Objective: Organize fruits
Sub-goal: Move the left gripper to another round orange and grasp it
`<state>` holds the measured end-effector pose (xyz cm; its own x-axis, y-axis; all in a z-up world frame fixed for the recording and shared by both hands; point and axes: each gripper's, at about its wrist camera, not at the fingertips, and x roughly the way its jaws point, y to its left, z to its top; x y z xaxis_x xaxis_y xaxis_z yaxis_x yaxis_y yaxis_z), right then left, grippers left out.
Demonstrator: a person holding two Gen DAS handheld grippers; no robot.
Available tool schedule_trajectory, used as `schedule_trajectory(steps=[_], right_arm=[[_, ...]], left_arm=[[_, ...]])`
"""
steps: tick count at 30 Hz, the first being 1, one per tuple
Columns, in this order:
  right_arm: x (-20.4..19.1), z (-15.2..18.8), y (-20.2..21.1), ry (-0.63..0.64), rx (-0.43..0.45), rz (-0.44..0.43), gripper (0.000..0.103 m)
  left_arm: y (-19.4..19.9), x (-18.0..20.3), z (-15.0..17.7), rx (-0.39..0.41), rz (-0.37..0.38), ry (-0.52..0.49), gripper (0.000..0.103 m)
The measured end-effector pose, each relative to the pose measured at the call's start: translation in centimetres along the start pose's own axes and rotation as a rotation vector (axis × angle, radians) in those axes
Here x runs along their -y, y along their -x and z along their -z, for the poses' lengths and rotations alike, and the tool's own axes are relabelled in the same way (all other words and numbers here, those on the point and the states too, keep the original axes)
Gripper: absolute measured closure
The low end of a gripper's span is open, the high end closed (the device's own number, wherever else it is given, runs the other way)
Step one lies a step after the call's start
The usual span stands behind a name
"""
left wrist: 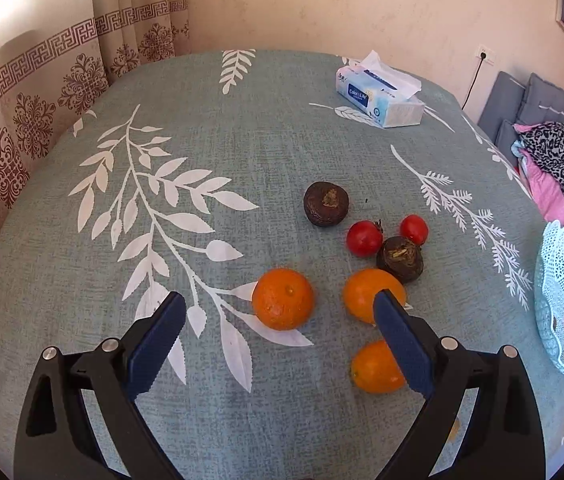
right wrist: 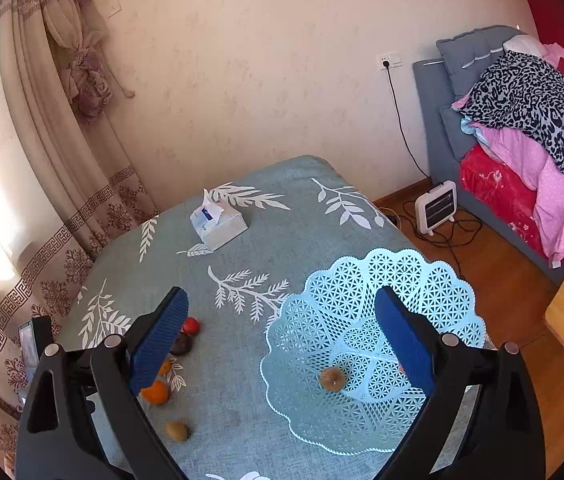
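Fruit is lying scattered on the desk [left wrist: 241, 128], and the left gripper [left wrist: 279, 312] is hovering over it with its jaws spread wide and nothing between them. Sitting almost squarely in the gap, just ahead of the blue pads, is a mandarin [left wrist: 282, 298]; a second orange fruit [left wrist: 366, 294] is partly hiding behind the right-hand pad, and a third [left wrist: 376, 368] is lying nearer the camera on that same side. Beyond them two red tomatoes [left wrist: 364, 239] and two dark, rough-skinned fruits [left wrist: 326, 204] are clustering together. The pale blue lattice basket [left wrist: 562, 264] is standing off to the right of this gripper, near the desk's edge, with one small orange fruit already inside. The right gripper [right wrist: 282, 340] is hanging above that basket, likewise wide open and empty, with a brownish fruit [right wrist: 332, 379] resting on the basket floor below it. A tissue box [left wrist: 378, 94] is sitting well apart at the far side. The left gripper looks the nearer one for the mandarin: it seems to need only to drop straight down and close, then carry rightward to the basket.
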<state>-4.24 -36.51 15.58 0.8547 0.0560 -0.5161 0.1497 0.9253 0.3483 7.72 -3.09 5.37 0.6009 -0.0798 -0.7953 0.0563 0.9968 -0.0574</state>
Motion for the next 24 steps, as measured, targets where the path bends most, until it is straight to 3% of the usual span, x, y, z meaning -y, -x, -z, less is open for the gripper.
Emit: schedule_trajectory(steps=[7,19,21,24], right_arm=[[-0.4,0.2,-0.8,0.017,-0.024,-0.006,0.007],[-2.1,1.7,-2.3,0.065,-0.080,-0.028,0.007],[-2.6,2.1,-2.8,0.075,-0.100,-0.041,0.007],[-3.4,3.0,-3.8,0.085,-0.143,-0.068,0.007]], left_arm=[[-2.5,-0.2,-0.3,-0.050,0.015,0.008,0.017],[-4.3,-0.8,0.1,-0.079,0.035,0.027,0.052],[-4.2,-1.0,0.1,-0.073,0.058,0.041,0.064],[-3.7,-1.6,0.2,-0.063,0.076,0.069,0.064]])
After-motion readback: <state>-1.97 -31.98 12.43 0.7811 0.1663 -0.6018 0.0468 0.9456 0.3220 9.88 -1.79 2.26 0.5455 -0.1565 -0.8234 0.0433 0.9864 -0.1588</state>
